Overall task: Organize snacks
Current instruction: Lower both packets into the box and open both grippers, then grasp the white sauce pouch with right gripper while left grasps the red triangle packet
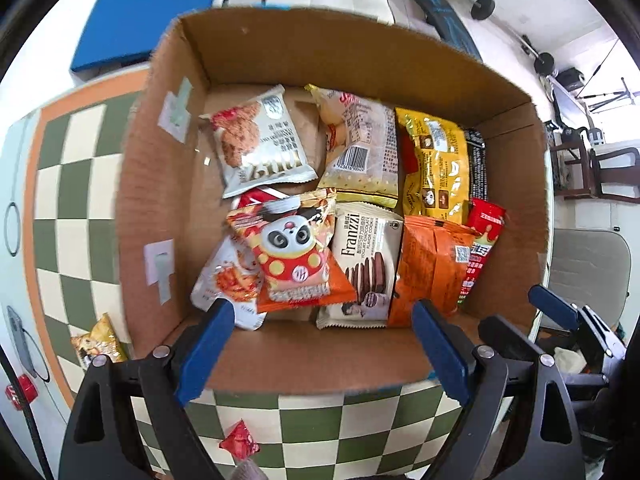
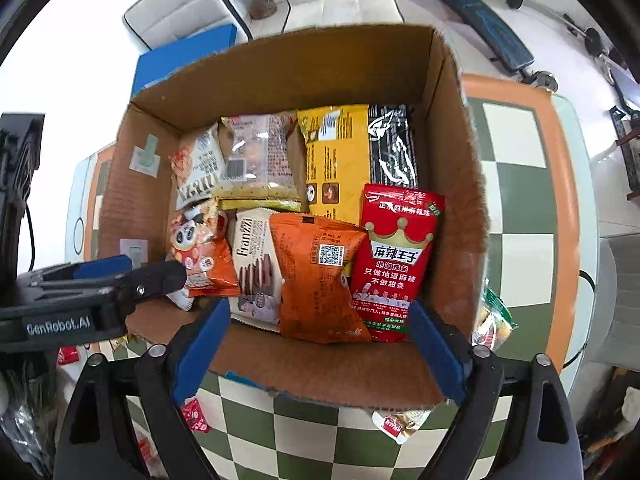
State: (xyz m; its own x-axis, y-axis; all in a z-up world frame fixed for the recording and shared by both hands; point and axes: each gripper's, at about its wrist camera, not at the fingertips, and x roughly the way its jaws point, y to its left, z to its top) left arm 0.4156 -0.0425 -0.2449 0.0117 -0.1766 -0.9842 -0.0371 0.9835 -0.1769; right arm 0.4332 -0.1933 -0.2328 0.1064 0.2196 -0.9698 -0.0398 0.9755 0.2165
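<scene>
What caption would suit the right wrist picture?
Open claw above a cardboard box packed with snacks, red crown packet nearest.

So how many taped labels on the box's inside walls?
2, both on the left wall of the box: far label, near label. Near wall's inside is hidden.

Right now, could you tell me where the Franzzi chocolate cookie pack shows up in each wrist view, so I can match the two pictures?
Left wrist view: the Franzzi cookie pack lies low in the middle of the cardboard box, right of the panda packet.
Right wrist view: the same pack sits left of centre, partly under the orange bag.
Shared landmark: the orange bag, directly right of the pack in both views.
</scene>
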